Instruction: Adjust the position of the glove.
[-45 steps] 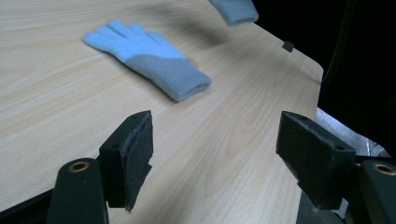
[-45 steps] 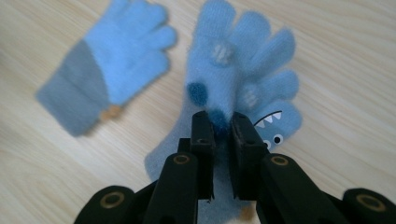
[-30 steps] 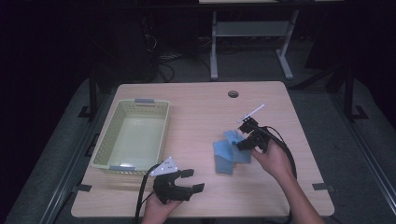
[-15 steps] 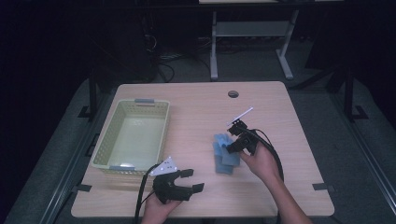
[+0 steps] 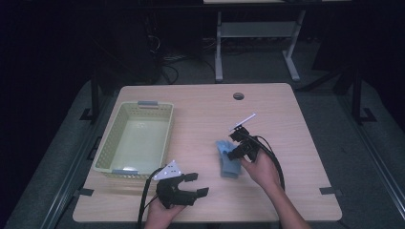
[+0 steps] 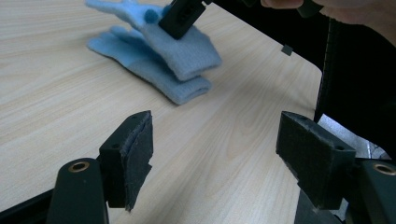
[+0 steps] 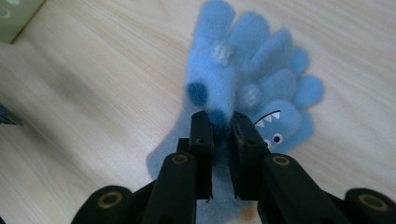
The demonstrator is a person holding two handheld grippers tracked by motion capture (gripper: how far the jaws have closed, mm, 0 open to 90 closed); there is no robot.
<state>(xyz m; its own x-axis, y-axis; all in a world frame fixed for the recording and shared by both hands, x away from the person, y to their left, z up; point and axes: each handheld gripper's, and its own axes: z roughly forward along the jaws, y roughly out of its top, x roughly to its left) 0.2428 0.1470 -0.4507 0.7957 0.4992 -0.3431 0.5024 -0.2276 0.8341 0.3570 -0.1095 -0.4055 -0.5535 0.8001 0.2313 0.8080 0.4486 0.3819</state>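
Two light blue knitted gloves (image 5: pixel 228 158) lie stacked on the wooden table, right of centre. My right gripper (image 5: pixel 237 147) is shut on the upper glove (image 7: pixel 219 79), pinching its fabric near the palm. The lower glove (image 7: pixel 285 119), with a toothy face on it, lies flat under it. In the left gripper view the gloves (image 6: pixel 159 56) lie ahead, the top one slightly raised where the right gripper holds it. My left gripper (image 5: pixel 193 185) stands open near the table's front edge, left of the gloves, nothing between its jaws.
A pale green plastic basket (image 5: pixel 107 148) sits on the left part of the table, with nothing in it. A small round hole (image 5: pixel 238 96) is in the tabletop near the far edge. A desk frame and cables stand on the floor beyond.
My right gripper has moved left and toward the front edge, bringing the upper glove down onto the lower one. The left gripper has stayed put.
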